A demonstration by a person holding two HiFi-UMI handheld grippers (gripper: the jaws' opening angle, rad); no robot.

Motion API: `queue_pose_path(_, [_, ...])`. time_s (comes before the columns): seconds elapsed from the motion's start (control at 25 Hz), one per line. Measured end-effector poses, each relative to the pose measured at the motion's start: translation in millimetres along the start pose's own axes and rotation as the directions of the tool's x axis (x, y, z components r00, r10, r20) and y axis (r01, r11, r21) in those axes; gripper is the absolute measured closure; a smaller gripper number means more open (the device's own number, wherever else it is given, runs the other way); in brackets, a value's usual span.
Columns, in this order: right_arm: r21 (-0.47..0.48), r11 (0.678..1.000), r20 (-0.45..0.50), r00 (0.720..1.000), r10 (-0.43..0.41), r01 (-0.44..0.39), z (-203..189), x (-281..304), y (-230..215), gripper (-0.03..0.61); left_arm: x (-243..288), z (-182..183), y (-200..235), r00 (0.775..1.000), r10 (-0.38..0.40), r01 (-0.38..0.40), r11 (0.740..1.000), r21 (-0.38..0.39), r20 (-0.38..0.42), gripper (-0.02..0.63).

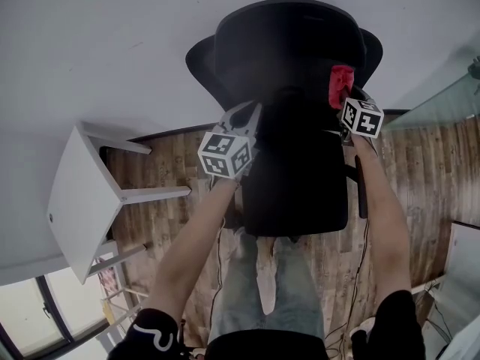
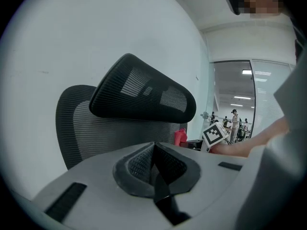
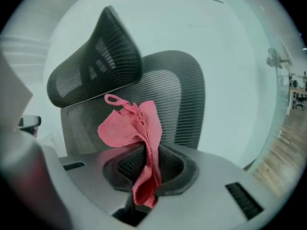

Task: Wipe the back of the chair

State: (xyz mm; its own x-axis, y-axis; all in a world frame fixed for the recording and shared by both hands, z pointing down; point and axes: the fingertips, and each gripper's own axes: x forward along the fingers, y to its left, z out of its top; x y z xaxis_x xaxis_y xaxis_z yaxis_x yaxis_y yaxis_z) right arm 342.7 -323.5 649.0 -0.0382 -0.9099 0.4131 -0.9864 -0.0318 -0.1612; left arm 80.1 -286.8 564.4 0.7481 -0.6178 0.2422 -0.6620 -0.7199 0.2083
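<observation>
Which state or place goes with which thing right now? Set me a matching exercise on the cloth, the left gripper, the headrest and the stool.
Things:
1. red cloth
2. left gripper
3. headrest
4. stool

States or places:
a. black mesh, above the chair back
b. pinched between the jaws of the right gripper
c. jaws together, nothing between them
d. white, off to the person's left

Pairs: 1-b, 2-c, 3-a, 4-d

The chair stands before a wall, a stool to its left.
</observation>
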Motion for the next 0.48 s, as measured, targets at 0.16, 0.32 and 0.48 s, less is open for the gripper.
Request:
queue_pose_path(0.16, [0.046,0.998,-0.003,0.999,-0.046,0.046,-8.6,-8.6,-41.5,0.505,11.0,-1.0,-11.4,1.0,-0.02,0.02,1.0,-0.003,0.01,0.591])
queue_pose_path(0.32, [0.034,0.994,0.013,0.995,-0.102,0.102,-7.7,-14.0,-71.7,0.505,20.9,1.3,-14.0,0.999,-0.028,0.029,1.0,-0.007,0.03,0.591])
queue_pose_path(0.48, [0.08,0.981,0.04,0.983,-0.178,0.175,-7.7,-31.1,-84.3,0.505,18.4,-2.1,-12.2,0.999,-0.034,0.034,0.999,-0.001,0.029,0.591])
